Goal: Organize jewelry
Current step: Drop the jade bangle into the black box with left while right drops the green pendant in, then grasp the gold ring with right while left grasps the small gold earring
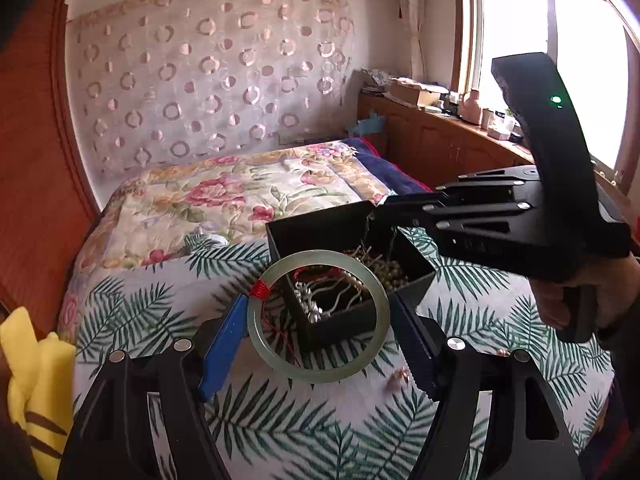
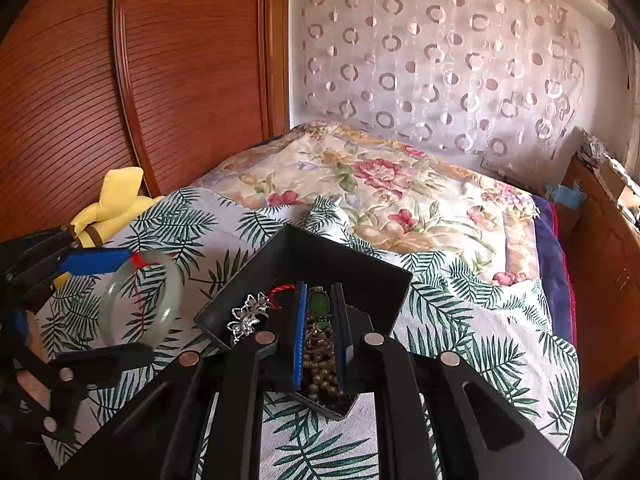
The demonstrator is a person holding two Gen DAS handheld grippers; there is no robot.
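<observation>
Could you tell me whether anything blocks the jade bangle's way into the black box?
Partly: the right gripper reaches into the black box, gripping a bead necklace. The jade bangle, in the left gripper, is otherwise unobstructed.

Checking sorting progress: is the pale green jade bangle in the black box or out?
Out: the left gripper holds the pale green jade bangle above the leaf-print cloth, beside the black box.
</observation>
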